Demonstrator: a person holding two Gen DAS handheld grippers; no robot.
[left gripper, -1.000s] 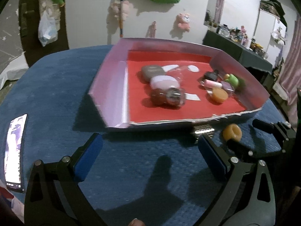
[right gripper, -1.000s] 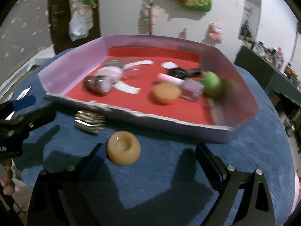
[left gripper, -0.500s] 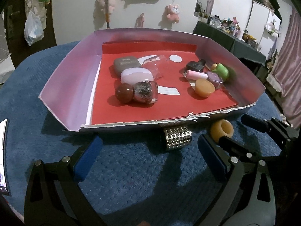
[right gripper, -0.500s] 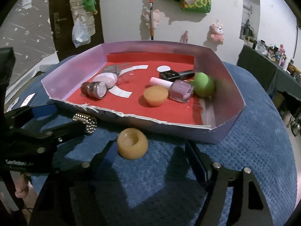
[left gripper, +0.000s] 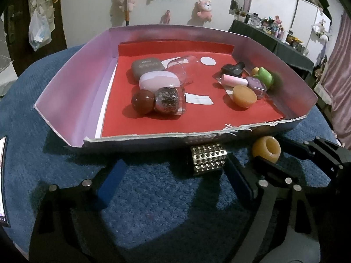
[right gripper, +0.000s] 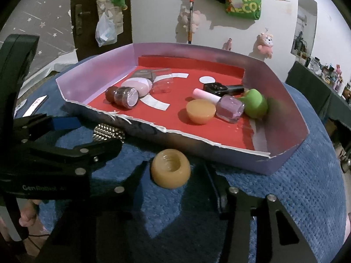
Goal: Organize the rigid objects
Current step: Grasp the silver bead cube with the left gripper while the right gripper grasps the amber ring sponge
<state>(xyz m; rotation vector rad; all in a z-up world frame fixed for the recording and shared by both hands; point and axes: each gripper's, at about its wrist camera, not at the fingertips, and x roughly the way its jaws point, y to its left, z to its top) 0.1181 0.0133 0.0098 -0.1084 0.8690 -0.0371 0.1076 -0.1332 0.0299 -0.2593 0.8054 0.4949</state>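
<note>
Your right gripper has just been closing its jaws around the amber ring-shaped cap. It sits between the fingers on the blue cloth, and from the right wrist view you cannot tell whether the pads are pressing on it yet.

Your left gripper has also been narrowing, though it is standing fairly wide. The perforated metal cylinder is lying just ahead of it, near its right finger and up against the near wall of the lilac tray.

Both pieces are outside the tray, whose red floor is already holding the nail polish bottles, cases and other small items. You seem to be setting up two pickups at once; the right one is nearly made.
</note>
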